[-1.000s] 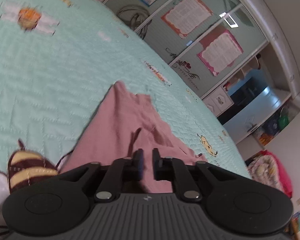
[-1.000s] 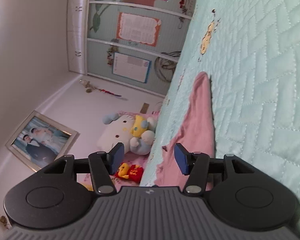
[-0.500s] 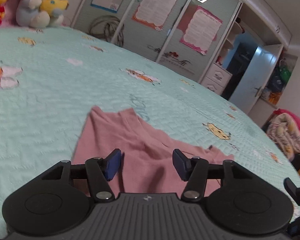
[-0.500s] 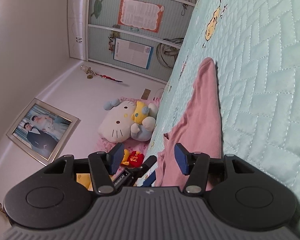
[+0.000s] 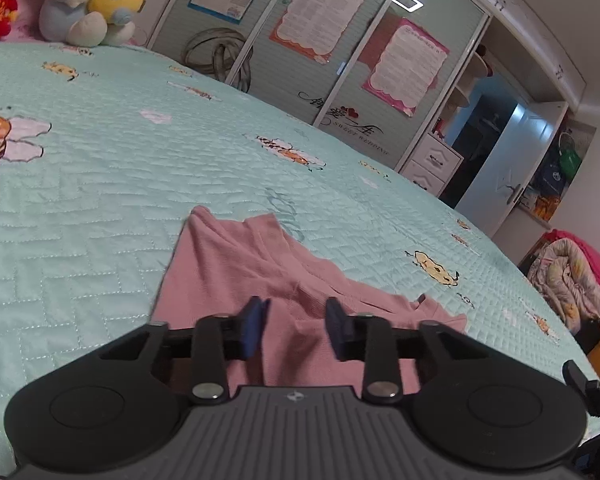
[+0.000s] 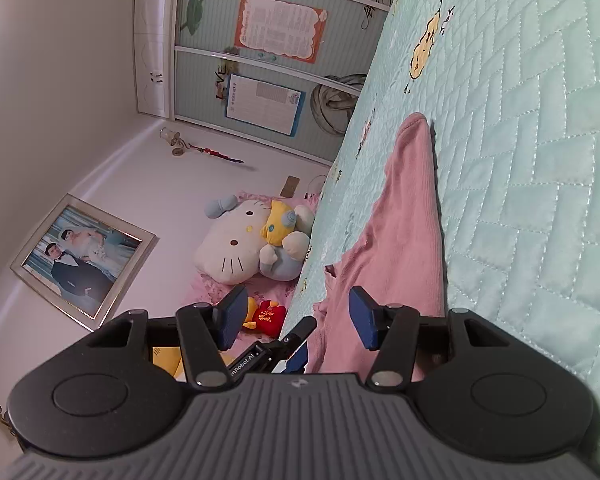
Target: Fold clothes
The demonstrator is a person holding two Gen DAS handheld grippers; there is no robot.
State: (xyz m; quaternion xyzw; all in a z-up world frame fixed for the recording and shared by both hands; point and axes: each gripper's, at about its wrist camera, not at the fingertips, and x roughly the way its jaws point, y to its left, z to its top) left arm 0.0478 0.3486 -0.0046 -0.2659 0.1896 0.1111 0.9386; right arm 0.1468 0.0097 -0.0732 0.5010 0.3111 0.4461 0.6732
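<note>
- One quilted mint bedspread (image 5: pixel 100 216) fills both views, printed with cartoon bees.
- One pink garment (image 5: pixel 236 264) lies flat on it, partly spread, a narrow end reaching away toward the wardrobe doors (image 5: pixel 300 60). Its long axis runs from the grippers out to that far tip.
- Two grippers, one per hand, sit at the garment's near end.
- Left gripper (image 5: pixel 296 326): pointed along the cloth, hovering directly over its near edge. Its jaws have just been closing, yet a clear gap shows between the blue pads and no cloth is pinched in it.
- Right gripper (image 6: pixel 296 318): rolled on its side, jaws standing wide with nothing between them; the garment (image 6: pixel 404 240) lies just past its right-hand pad, and the other gripper's tip shows through the gap.
- The left looks nearer to a hold, since fabric lies straight ahead of its fingers; a fold would probably carry this near edge forward along that axis.
- Three plush toys (image 5: pixel 88 4) sit at the head of the bed.
</note>
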